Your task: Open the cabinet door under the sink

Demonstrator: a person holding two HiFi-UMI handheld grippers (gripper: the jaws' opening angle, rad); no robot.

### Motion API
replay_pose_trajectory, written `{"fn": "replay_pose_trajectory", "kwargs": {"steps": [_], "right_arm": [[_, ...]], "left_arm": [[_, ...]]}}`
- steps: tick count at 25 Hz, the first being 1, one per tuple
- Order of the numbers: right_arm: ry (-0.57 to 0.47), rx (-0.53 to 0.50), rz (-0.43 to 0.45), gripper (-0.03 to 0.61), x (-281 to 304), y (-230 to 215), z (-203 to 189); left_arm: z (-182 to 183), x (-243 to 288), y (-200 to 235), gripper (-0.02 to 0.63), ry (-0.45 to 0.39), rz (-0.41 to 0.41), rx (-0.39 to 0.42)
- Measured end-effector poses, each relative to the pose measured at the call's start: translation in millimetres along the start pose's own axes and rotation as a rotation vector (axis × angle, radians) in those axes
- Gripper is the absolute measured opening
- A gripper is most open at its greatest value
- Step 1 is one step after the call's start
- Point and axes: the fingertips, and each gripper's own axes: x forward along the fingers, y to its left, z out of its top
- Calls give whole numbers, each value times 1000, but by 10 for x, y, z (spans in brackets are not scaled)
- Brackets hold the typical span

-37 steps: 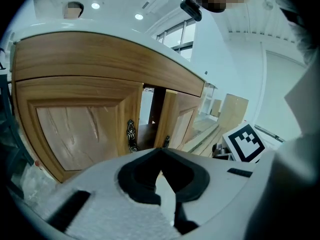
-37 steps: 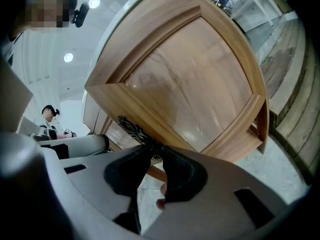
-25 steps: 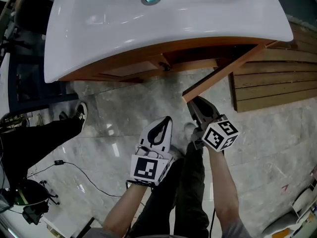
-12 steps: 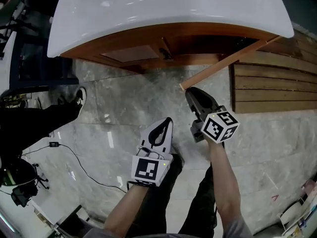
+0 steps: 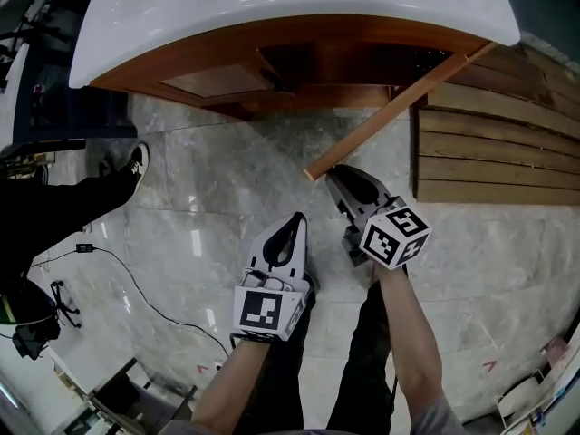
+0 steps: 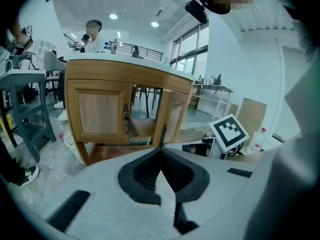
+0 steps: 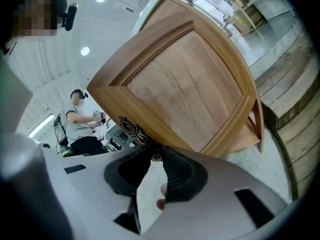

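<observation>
support: floor (image 5: 227, 207), glossy grey marble tile | top: cabinet (image 5: 299, 39) standing on it | right: wooden slat decking (image 5: 489, 157) lying flat on it | left: black cable (image 5: 136, 284) trailing across the tiles; a person's shoe (image 5: 138, 161) planted near the cabinet

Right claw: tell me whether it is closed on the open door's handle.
Yes, the right claw pinches the ornate handle of the open door.

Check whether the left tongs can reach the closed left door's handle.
Probably yes: only bare floor lies between the left tongs and the left door handle; the open right door stands aside.
</observation>
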Motion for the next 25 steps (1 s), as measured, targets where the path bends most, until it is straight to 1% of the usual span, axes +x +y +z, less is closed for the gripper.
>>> {"fn": "replay_pose_trajectory", "kwargs": {"steps": [4,7,12,16,20,25], "right_arm": [[29,-5,25,82,-287,-35,-84],[63,-24,39,82,-576,-115,-136],[94,-61,39,81,-950,-250,-169],[75,-68,5,77,-1145,-341,-152],[35,-43,-53,66,-1380,-491,-123],[18,-67,-124,61,-1554,-607,-72]], "left_arm": [[-124,-51,-213,8,-4,19,-14],[-207,-69,-379,8,-25,27,0],[-246,-37,-747,8,-41,12,-1],[-210,1,-921,8,-50,-5,6],[-195,22,-1062,8,-46,-27,15],[-187,38,-1194,8,-35,-56,38]]}}
